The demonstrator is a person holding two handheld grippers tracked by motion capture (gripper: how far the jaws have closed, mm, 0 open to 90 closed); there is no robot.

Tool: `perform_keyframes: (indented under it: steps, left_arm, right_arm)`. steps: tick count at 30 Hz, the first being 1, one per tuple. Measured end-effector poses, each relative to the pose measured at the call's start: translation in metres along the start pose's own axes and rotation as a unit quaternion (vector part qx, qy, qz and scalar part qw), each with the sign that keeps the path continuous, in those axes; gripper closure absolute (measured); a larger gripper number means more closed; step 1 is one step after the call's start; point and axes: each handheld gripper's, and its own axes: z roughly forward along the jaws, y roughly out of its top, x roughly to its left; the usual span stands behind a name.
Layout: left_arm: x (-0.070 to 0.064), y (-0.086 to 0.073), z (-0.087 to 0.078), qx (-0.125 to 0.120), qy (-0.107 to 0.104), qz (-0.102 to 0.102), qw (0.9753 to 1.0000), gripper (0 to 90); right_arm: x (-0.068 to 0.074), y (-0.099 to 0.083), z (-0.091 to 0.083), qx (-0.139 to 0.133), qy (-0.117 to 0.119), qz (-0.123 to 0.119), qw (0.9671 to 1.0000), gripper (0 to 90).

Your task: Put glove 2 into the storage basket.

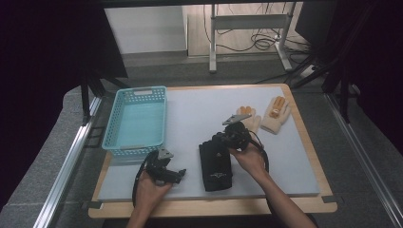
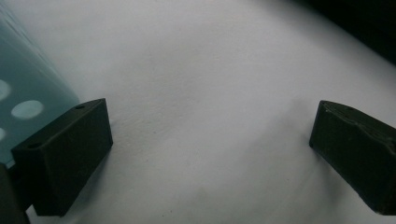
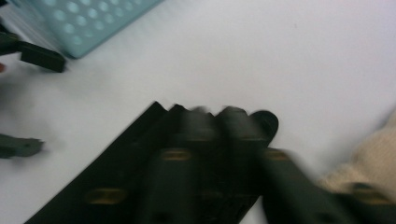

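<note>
While the high view looked down on the white mat, the person's right hand held the right gripper over the far end of a black glove that lay flat near the middle of the mat's near half. The left hand held the left gripper low over the mat, just left of the black glove and apart from it, close to the near end of the teal basket. Two cream and orange gloves lay side by side toward the far right of the mat, well apart from the basket. From this height the right gripper's jaws could not be made out, so how wide they stood could not be told there.

In the left gripper view, the left gripper had its two black jaws spread wide, with nothing between them but bare white mat. The perforated teal wall of the basket stood just beside one jaw.

In the right gripper view, the picture was blurred. The black glove lay across the lower part, its fingertips toward the mat, and dark shapes lay over it that could not be told apart as jaws, so the right claw's opening and grip could not be judged. A cream glove showed at the right edge, the basket at the top left.
</note>
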Motion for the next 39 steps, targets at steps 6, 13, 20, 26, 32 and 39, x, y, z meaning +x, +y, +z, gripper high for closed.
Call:
perform_keyframes:
  steps: [6, 13, 20, 26, 32, 39]
  left_arm:
    - [0.0, 0.0, 0.0, 0.0, 0.0, -0.001, 1.0, 0.0]
    - [0.0, 0.0, 0.0, 0.0, 0.0, -0.001, 1.0, 0.0]
    - [0.0, 0.0, 0.0, 0.0, 0.0, -0.001, 1.0, 0.0]
    - [0.0, 0.0, 0.0, 0.0, 0.0, -0.001, 1.0, 0.0]
    - [0.0, 0.0, 0.0, 0.003, 0.0, 0.003, 1.0, 0.0]
    - [0.0, 0.0, 0.0, 0.0, 0.0, -0.001, 1.0, 0.0]
  right_arm:
    - [-0.009, -0.023, 0.027, 0.044, 0.007, 0.041, 0.9982, 76.5]
    - [-0.003, -0.014, 0.001, -0.004, 0.002, 0.02, 0.9998, 86.1]
    - [-0.006, -0.011, -0.004, -0.009, -0.008, 0.021, 0.9997, 85.7]
    - [-0.019, -0.026, 0.017, 0.009, -0.01, 0.052, 0.9985, 67.5]
    - [-0.024, -0.027, -0.003, -0.009, -0.009, 0.035, 0.9993, 57.0]
    - [-0.027, -0.06, -0.021, 0.006, 0.021, 0.012, 0.9997, 82.5]
